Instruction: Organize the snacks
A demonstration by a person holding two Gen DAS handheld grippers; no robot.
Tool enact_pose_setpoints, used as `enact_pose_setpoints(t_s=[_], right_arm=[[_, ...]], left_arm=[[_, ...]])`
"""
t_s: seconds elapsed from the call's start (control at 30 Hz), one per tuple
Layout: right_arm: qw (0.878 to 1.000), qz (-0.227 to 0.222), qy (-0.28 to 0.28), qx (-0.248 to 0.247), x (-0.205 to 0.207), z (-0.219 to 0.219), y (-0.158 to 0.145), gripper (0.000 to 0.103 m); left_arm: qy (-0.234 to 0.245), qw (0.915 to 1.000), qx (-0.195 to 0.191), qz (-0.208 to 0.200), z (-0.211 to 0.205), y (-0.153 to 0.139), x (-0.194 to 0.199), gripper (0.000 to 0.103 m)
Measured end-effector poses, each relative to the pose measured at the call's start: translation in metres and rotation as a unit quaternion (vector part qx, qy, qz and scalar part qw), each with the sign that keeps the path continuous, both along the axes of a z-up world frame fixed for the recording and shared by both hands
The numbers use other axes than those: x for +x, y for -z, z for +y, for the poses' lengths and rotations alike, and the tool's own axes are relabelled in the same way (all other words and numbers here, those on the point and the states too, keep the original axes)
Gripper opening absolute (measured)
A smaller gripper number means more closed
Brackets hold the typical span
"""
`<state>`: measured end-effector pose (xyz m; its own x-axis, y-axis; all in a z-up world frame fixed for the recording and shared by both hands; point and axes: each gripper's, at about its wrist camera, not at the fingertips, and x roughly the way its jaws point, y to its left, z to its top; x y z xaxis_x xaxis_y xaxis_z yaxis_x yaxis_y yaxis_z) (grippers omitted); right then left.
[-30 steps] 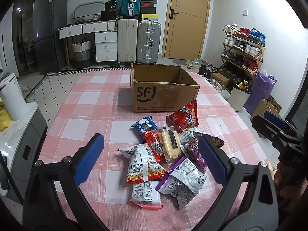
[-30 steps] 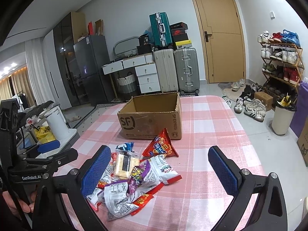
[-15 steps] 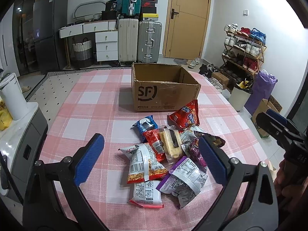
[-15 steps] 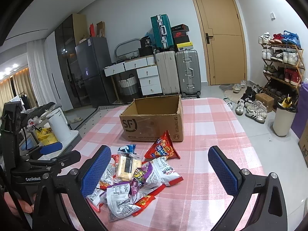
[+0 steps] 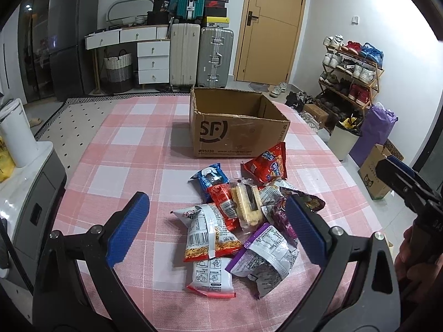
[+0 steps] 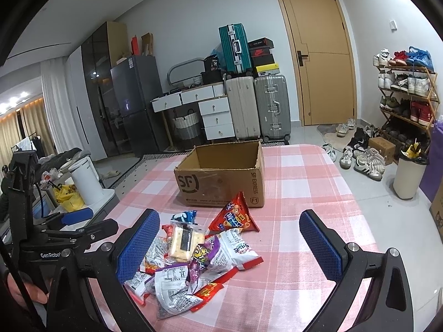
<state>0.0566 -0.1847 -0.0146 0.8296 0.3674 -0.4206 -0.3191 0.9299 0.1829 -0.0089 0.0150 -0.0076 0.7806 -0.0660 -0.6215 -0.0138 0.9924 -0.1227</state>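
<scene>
A heap of snack packets lies on the pink checked tablecloth. Behind it stands an open brown cardboard box, its inside bare as far as I see. A red chip bag leans nearest the box. A clear pack of crackers lies on top of the heap. My left gripper hovers open above the heap's near side. My right gripper is open too, above and right of the heap. Neither holds anything.
The table ends at its right edge near a white bin and a shoe rack. A white appliance with a canister stands left. Suitcases, drawers and a door line the far wall.
Both grippers have drifted slightly, so the box and the heap sit a little differently in each view. The jaws stay open and no packet has moved.
</scene>
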Motion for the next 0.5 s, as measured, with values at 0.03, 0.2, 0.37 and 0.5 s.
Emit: enact_pose_setpoints(t_s=[0.03,0.2,0.37,0.5], right_arm=[[1.000,0.000,0.000,0.000,0.000,0.000,-0.001,0.103],[1.000,0.002,-0.002,0.000,0.001,0.001,0.000,0.103],[1.000,0.005,-0.004,-0.001,0.002,0.002,0.002,0.103],[1.000,0.010,-0.008,-0.002,0.003,0.004,0.006,0.103]], left_arm=[[0.000,1.0000,0.000,0.000,0.000,0.000,0.000,0.098],[0.002,1.0000,-0.003,0.000,0.000,0.000,0.001,0.098],[0.012,0.9995,-0.027,0.012,0.010,0.007,0.003,0.098],[0.021,0.9987,-0.040,0.023,0.019,0.019,0.001,0.098]])
